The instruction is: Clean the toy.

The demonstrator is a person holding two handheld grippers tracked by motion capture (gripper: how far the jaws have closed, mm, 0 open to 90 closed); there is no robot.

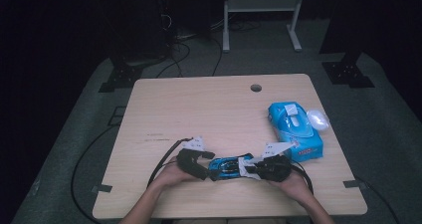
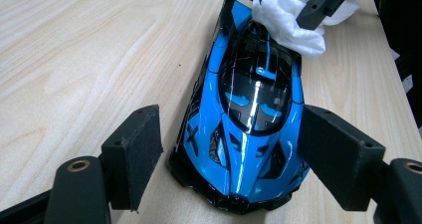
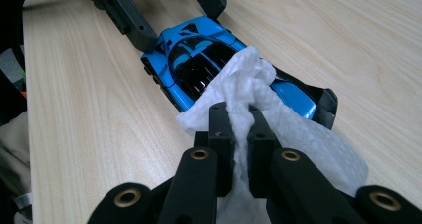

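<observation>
Job in hand: you are wiping a blue toy sports car [image 1: 228, 166] with a white wet wipe [image 3: 259, 92].
Car's place: it lies on the wooden table [image 1: 209, 109] near your edge, between both grippers.
Left gripper [image 2: 229, 152]: its jaws straddle the car's nose; the right pad looks to touch the flank, the left stands just off it, so I cannot tell if it clamps.
Right gripper [image 3: 240, 134]: its jaws are pinched tight on the wipe, which drapes over the car's rear deck.
Key relation: in the right gripper view the car's long axis runs from the wipe toward 11 o'clock, so your stroke goes along that line.
Nearby: a blue wipes pack [image 1: 294, 130] sits at 2 o'clock from the car in the high view.
</observation>
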